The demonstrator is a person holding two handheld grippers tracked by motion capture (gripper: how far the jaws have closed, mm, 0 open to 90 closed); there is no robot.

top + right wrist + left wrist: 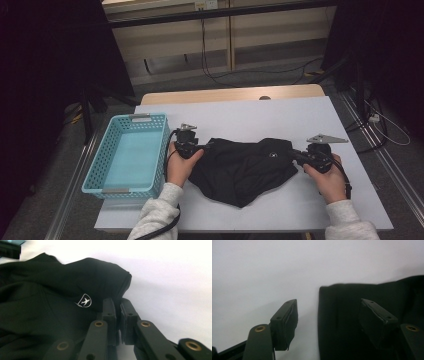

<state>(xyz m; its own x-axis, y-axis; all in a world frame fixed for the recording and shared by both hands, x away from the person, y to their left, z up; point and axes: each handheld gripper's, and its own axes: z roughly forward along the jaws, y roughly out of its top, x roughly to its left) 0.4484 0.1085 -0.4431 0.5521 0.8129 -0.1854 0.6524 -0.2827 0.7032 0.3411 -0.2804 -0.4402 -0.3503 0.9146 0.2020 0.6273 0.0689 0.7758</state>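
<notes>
Black jaws of right gripper (117,312) pinch garment (245,167) edge; left gripper (334,322) open astride other edge. Fabric prob soft, light, floppy; grab hems/corners w/ both.

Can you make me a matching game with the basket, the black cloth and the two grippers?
1. basket
2. black garment
3. left gripper
4. right gripper

A. jaws open, at the cloth's edge
B. light blue, at the table's left side
C. jaws shut on the cloth
D. lies crumpled in the middle, with a small plane logo

Pairs: 1-B, 2-D, 3-A, 4-C
</notes>
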